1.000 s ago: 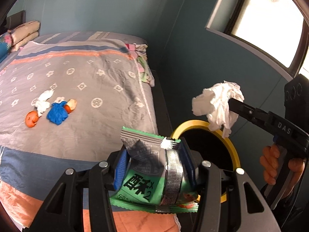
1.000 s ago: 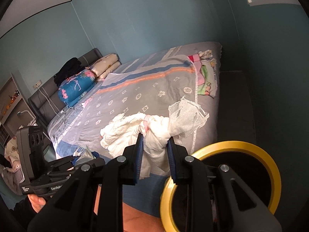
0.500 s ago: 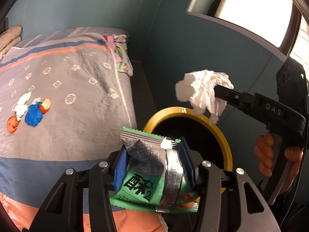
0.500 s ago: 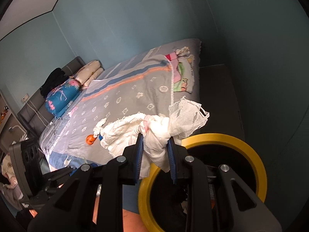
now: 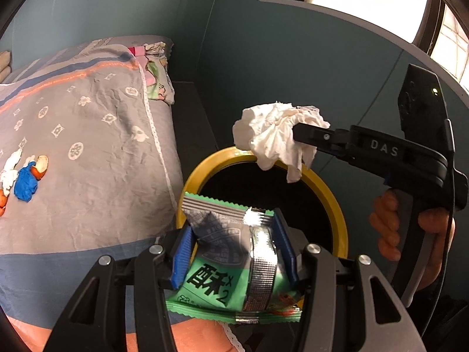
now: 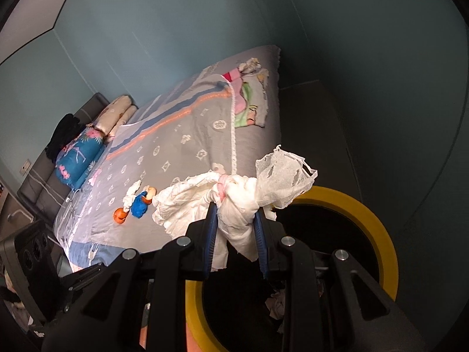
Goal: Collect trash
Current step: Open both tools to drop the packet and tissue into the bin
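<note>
My left gripper [image 5: 233, 245] is shut on a green and silver snack wrapper [image 5: 231, 267], held at the near rim of a yellow-rimmed bin [image 5: 337, 214]. My right gripper [image 6: 236, 234] is shut on a crumpled white tissue wad [image 6: 237, 202], which hangs over the same bin [image 6: 378, 234]; in the left wrist view that tissue wad [image 5: 275, 139] sits above the bin's far rim, pinched by the right gripper [image 5: 297, 135]. More trash lies on the bed: a blue scrap [image 5: 25, 183], orange peel pieces [image 5: 41, 164] and a white tissue [image 5: 10, 167].
The bed with a grey patterned cover [image 5: 88, 135] fills the left side, its edge beside the bin. A dark bench or ledge [image 6: 310, 135] runs along the teal wall. Pillows [image 6: 117, 114] lie at the bed's head. A person's hand [image 5: 387, 228] grips the right tool.
Both grippers have moved toward and down over the bin, which now fills more of each view. The bed has slid left. Both grips are unchanged.
</note>
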`<state>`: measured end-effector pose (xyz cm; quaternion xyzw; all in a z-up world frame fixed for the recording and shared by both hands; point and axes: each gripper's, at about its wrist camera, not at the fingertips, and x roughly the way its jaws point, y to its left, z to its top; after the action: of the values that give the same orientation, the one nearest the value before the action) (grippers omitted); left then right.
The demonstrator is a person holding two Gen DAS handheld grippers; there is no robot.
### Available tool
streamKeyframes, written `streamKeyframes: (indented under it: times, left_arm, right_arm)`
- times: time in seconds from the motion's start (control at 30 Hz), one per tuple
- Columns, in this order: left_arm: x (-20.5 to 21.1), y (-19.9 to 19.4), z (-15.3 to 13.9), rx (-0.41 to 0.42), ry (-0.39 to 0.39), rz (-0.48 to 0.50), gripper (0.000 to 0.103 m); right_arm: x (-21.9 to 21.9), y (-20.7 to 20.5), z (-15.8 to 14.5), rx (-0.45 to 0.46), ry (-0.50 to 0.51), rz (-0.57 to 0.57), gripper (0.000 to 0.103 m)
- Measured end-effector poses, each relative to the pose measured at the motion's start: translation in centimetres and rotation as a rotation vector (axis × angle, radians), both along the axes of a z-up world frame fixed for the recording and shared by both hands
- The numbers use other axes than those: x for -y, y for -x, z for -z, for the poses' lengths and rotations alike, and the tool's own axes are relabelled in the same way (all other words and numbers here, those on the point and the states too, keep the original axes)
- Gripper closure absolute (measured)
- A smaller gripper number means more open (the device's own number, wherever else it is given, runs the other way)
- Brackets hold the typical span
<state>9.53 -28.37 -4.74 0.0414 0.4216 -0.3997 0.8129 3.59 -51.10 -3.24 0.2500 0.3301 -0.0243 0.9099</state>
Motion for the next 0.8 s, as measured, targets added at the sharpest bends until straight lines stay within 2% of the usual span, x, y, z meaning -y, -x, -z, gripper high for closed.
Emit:
streamKeyframes:
  times: [0.23, 0.37, 0.63, 0.7, 0.8]
  left_arm:
    - [1.3, -0.1, 1.0, -0.009, -0.031, 0.006, 0.053]
    - [1.6, 0.0, 1.4, -0.015, -0.046, 0.01, 0.051]
    - [1.4, 0.0, 1.3, -0.031, -0.038, 0.007, 0.037]
    - [1.4, 0.1, 1.3, -0.035, -0.036, 0.005, 0.032]
    - [1.1, 0.1, 1.3, -0.028, -0.034, -0.002, 0.028]
  right_arm:
    - [1.2, -0.2, 1.4, -0.023, -0.027, 0.031, 0.078]
    - [1.8, -0.4, 2.1, -0.024, -0.039, 0.035, 0.074]
    - [2.6, -0.1, 2.6, -0.01, -0.066, 0.069, 0.06]
    - [2.9, 0.1, 2.6, -0.005, -0.075, 0.079, 0.053]
    - [3.1, 0.3, 2.5, 0.003, -0.076, 0.091, 0.051]
